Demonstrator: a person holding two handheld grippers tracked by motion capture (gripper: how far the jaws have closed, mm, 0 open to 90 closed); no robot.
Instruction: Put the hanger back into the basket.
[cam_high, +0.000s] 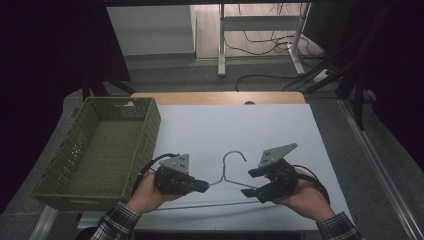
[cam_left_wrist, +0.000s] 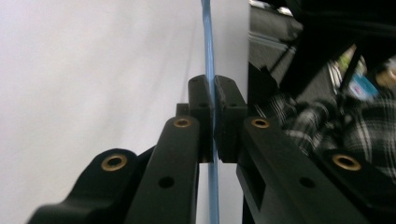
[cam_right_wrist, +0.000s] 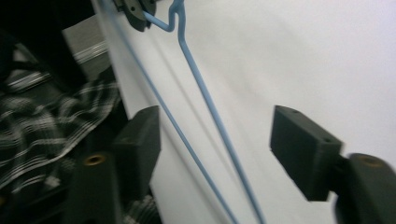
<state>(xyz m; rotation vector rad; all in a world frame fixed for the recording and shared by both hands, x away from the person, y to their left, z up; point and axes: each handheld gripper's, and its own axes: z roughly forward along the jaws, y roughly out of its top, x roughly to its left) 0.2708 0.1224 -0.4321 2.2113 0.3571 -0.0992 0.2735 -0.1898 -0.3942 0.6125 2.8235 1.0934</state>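
A blue wire hanger (cam_high: 223, 172) lies low over the white table top (cam_high: 225, 125), its hook pointing away from the person. My left gripper (cam_high: 205, 186) is shut on the hanger's left shoulder; in the left gripper view the pads (cam_left_wrist: 201, 100) pinch the blue wire (cam_left_wrist: 208, 46) between them. My right gripper (cam_high: 250, 182) stands open around the right shoulder. In the right gripper view both wires of the hanger (cam_right_wrist: 205, 107) run between the wide-apart jaws of that gripper (cam_right_wrist: 217, 135) without touching either pad. The left gripper (cam_right_wrist: 135, 9) shows at the top of that view, on the wire.
An olive-green woven basket (cam_high: 150, 130) stands at the table's left side, with nothing in it. The table's wooden far edge (cam_high: 220, 97) lies beyond the white top. Desk legs and cables (cam_high: 260, 45) are on the floor behind. Plaid sleeves (cam_high: 117, 220) come in from the bottom.
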